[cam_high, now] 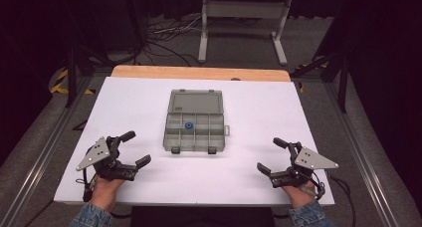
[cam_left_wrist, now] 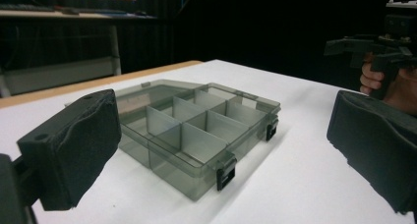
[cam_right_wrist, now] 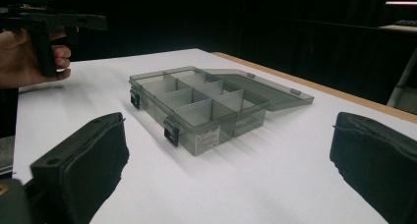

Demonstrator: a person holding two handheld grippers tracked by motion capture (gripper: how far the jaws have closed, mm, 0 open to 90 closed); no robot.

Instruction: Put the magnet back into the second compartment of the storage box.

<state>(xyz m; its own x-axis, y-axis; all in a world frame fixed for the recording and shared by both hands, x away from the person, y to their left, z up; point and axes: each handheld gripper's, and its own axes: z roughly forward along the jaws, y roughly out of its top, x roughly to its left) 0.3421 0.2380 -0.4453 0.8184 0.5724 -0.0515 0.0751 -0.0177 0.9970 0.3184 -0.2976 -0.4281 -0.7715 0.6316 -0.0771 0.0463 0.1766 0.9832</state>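
A grey see-through compartment box (cam_high: 195,130) lies in the middle of the white table (cam_high: 259,102), its lid (cam_high: 195,101) folded flat behind it. A small blue round piece (cam_high: 189,126) sits in one of its middle compartments. The box (cam_left_wrist: 196,130) has two black latches on its near wall. My left gripper (cam_high: 135,148) rests at the front left, open, with nothing between its pads. At the front right my right gripper (cam_high: 271,155) is also open and holds nothing. Both point toward the box (cam_right_wrist: 199,106) and stand well apart from it.
A wooden strip (cam_high: 199,72) runs along the table's far edge. Behind it stand a white metal frame (cam_high: 244,23) and loose cables on the floor. Rails run along both sides of the table. Bare white surface lies around the box.
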